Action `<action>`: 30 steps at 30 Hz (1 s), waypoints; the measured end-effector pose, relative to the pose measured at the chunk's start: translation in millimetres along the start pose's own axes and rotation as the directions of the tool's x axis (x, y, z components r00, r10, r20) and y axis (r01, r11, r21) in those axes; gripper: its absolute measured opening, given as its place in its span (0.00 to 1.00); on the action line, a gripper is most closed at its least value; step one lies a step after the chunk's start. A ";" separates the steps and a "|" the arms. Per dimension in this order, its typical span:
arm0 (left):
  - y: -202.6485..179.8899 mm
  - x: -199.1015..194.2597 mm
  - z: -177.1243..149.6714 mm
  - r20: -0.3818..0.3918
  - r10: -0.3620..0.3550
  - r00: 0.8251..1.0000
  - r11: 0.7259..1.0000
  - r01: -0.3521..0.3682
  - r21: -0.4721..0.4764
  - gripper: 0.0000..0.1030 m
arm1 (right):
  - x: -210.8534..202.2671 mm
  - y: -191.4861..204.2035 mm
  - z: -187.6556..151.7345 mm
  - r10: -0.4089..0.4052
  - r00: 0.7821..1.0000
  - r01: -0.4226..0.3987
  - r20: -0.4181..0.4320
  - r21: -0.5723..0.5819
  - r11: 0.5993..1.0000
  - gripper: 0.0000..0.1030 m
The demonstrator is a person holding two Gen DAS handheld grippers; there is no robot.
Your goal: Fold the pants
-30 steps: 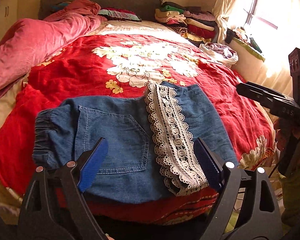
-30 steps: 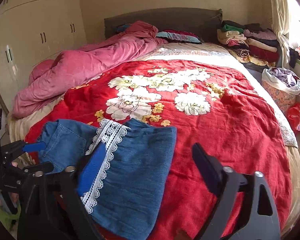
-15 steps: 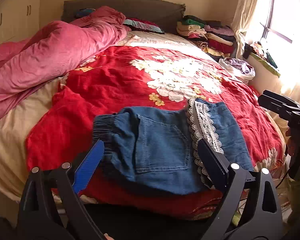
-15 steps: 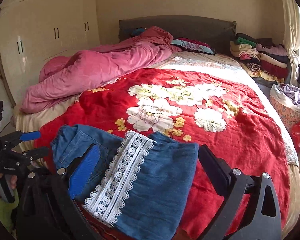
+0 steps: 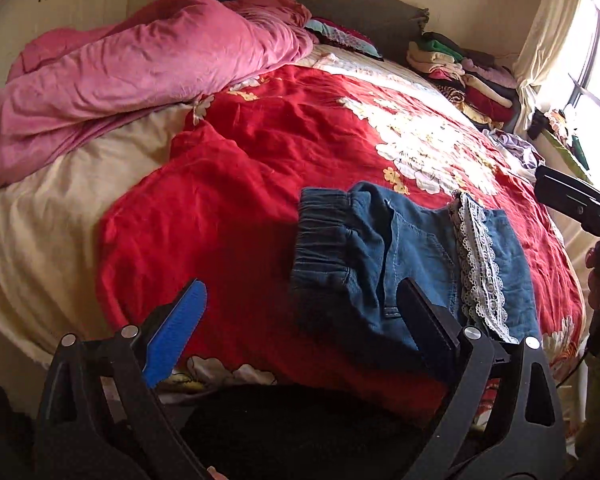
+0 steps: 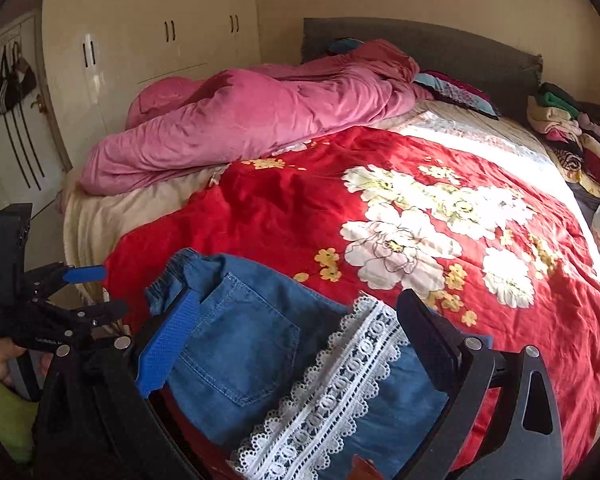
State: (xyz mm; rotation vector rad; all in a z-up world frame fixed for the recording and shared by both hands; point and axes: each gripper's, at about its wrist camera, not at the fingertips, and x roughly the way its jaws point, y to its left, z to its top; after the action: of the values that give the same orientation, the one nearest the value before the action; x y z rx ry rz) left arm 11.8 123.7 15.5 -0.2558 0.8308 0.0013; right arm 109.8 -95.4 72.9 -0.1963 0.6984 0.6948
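- The folded denim pants point(image 5: 412, 264) lie on the red floral bedspread point(image 5: 260, 184) near the bed's foot edge, lace trim point(image 6: 332, 384) across them.
- Your left gripper point(image 5: 300, 320) and right gripper point(image 6: 296, 336) both stand wide apart, holding nothing.
- Pink duvet point(image 6: 240, 128) at 11 o'clock; clothes stack point(image 5: 460, 72) at 1 o'clock.
- The pants' near edge is hidden behind your fingers.
- Only your right view shows the wardrobe point(image 6: 148, 56).
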 end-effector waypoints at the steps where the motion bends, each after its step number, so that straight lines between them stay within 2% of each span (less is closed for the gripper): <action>1: 1.5 4.3 -1.8 -0.014 -0.020 1.000 1.000 0.020 -0.011 0.87 | 6.9 3.4 3.2 0.009 1.000 -0.009 -0.010 -0.012 1.000 0.95; 5: 3.8 21.2 -8.5 -0.061 -0.083 0.995 0.995 0.080 -0.055 0.87 | 37.0 15.6 12.1 0.048 0.996 -0.052 -0.071 -0.048 0.998 0.96; 11: 3.3 37.7 -14.8 -0.091 -0.107 0.990 0.992 0.100 -0.073 0.86 | 78.0 38.6 18.0 0.115 0.980 -0.134 -0.162 -0.110 0.985 0.96; 14: 3.7 43.3 -16.2 -0.098 -0.126 0.987 0.990 0.118 -0.079 0.78 | 94.8 47.2 20.8 0.132 0.971 -0.160 -0.197 -0.131 0.978 0.96; 16: 5.0 47.4 -17.6 -0.107 -0.143 0.984 0.987 0.134 -0.088 0.62 | 104.4 53.3 22.5 0.148 0.965 -0.181 -0.217 -0.145 0.973 0.96; 17: 4.9 50.2 -19.1 -0.115 -0.160 0.980 0.984 0.149 -0.093 0.59 | 108.5 56.8 23.4 0.153 0.962 -0.189 -0.225 -0.152 0.970 0.96; 18: 4.4 52.6 -20.4 -0.121 -0.183 0.976 0.980 0.171 -0.100 0.50 | 112.8 60.0 24.0 0.162 0.959 -0.202 -0.234 -0.157 0.967 0.96; 19: 3.0 53.9 -21.4 -0.127 -0.198 0.972 0.978 0.186 -0.099 0.45 | 117.9 63.4 24.6 0.171 0.954 -0.214 -0.244 -0.163 0.963 0.96; 23: 0.4 57.1 -24.1 -0.131 -0.194 0.972 0.979 0.183 -0.087 0.45 | 139.6 75.0 23.1 0.187 0.939 -0.245 -0.290 -0.181 0.952 0.95; 26: 5.6 62.6 -26.1 -0.146 -0.232 0.962 0.969 0.215 -0.124 0.45 | 158.6 80.0 19.3 0.219 0.921 -0.283 -0.323 -0.166 0.945 0.94; 29: 7.6 63.9 -26.9 -0.148 -0.244 0.958 0.964 0.224 -0.141 0.45 | 178.2 80.6 10.3 0.249 0.901 -0.309 -0.356 -0.123 0.943 0.76; 30: 8.3 64.4 -27.2 -0.151 -0.247 0.957 0.963 0.226 -0.145 0.45 | 180.2 80.2 8.5 0.254 0.902 -0.312 -0.348 -0.122 0.942 0.69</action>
State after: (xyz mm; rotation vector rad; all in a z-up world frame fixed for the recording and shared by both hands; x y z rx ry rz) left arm 34.6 119.3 -50.9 -0.4799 0.9645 -0.1957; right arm 162.3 62.7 -33.1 -0.3836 0.9992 1.0199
